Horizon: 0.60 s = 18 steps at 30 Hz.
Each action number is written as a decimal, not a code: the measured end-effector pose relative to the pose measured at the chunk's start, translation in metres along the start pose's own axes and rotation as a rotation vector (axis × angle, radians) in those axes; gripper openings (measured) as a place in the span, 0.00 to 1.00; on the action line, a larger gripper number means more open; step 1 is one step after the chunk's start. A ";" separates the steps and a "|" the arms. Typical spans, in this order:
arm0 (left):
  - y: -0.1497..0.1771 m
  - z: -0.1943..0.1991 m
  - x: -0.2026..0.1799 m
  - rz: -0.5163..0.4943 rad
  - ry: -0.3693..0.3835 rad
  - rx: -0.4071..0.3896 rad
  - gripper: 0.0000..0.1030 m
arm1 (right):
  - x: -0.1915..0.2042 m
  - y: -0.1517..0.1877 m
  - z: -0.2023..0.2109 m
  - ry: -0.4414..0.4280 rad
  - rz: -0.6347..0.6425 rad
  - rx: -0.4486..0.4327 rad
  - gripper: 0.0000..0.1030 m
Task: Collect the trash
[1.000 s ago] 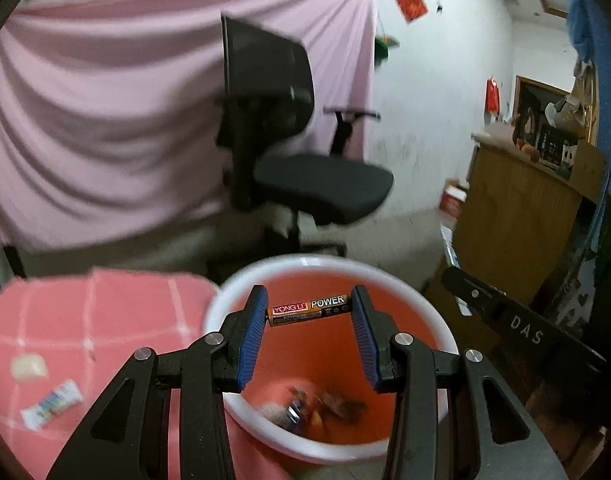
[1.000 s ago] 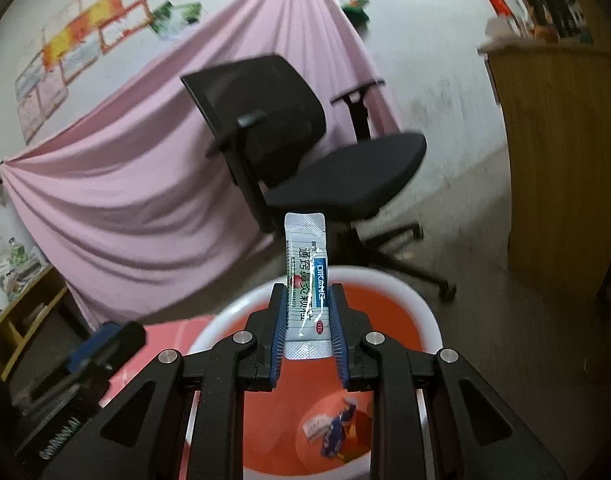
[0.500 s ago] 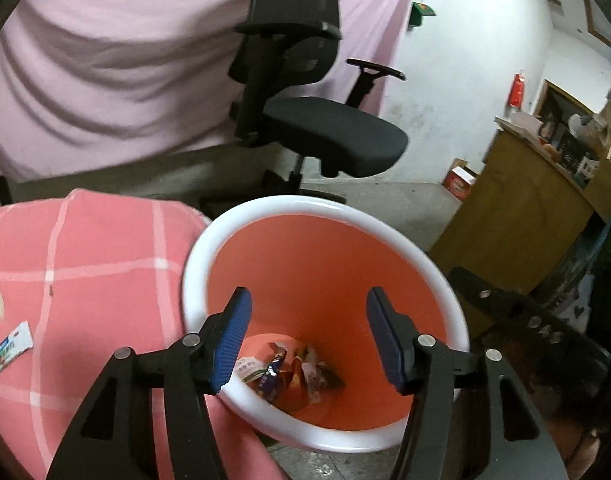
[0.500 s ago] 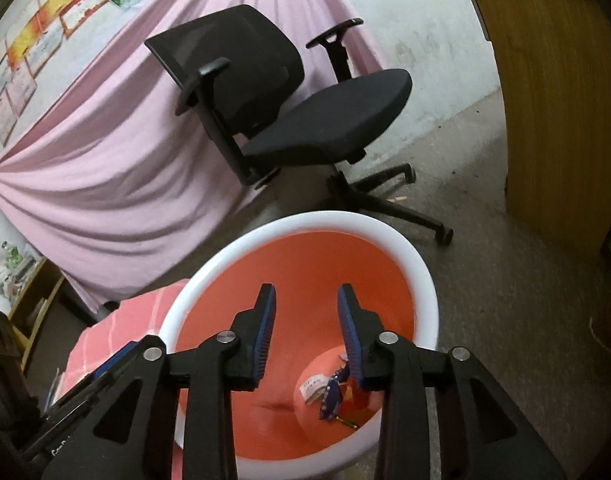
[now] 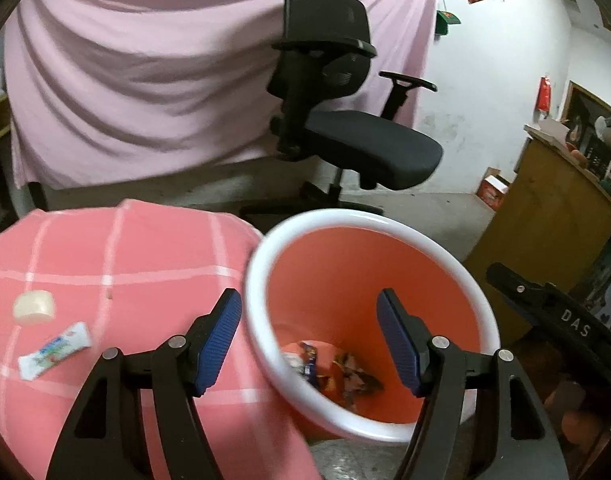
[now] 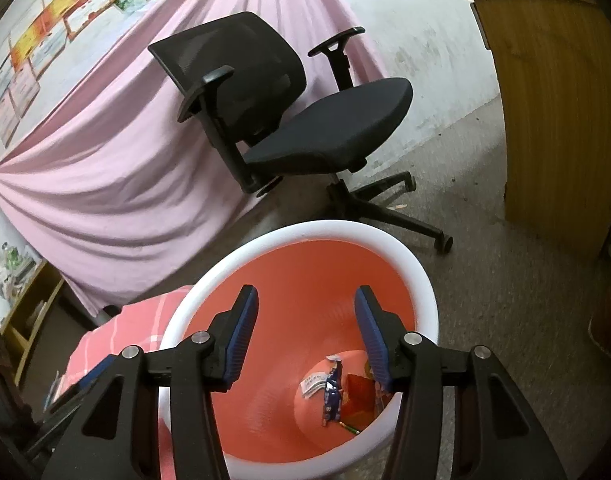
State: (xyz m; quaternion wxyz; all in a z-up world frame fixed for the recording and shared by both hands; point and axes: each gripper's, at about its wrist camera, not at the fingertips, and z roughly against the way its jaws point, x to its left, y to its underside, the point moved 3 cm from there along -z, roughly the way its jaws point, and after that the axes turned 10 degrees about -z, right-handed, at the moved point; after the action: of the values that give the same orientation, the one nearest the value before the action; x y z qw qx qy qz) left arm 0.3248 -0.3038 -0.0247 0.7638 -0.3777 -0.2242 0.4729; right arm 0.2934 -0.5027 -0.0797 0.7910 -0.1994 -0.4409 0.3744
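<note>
Orange bin [image 6: 385, 240] with white rim, wrappers [image 6: 333, 390] at bottom, left gripper [image 5: 309, 340] and right gripper [image 6: 307, 336] empty, jaws opening

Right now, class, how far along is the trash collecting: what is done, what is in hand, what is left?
Done: several wrappers lie at the bottom of the orange bin. In hand: nothing; the left gripper and right gripper hang over the bin, jaws opening and empty. Left: a white sachet and a pale round lump on the pink checked cloth.

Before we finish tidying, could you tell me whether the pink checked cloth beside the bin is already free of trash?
No, a small white printed wrapper and a pale round lump lie on the pink checked cloth.
</note>
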 end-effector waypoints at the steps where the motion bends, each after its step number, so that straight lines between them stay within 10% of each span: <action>1: 0.000 0.003 0.004 0.002 -0.010 -0.007 0.64 | 0.001 0.000 0.001 -0.005 -0.001 -0.008 0.61; 9: -0.001 0.042 0.044 0.058 -0.089 -0.108 0.76 | 0.028 0.000 0.013 -0.082 0.031 -0.078 0.79; 12: 0.001 0.059 0.060 0.070 -0.146 -0.144 0.98 | 0.042 0.003 0.017 -0.111 0.053 -0.115 0.87; 18: 0.007 0.098 0.093 0.063 -0.261 -0.286 0.98 | 0.077 0.013 0.029 -0.176 0.108 -0.204 1.00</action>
State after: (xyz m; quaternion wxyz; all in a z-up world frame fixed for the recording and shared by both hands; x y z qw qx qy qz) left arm 0.2939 -0.1830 0.0285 0.6517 -0.4245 -0.3743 0.5049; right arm 0.2885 -0.4357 -0.0310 0.7036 -0.2684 -0.5332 0.3856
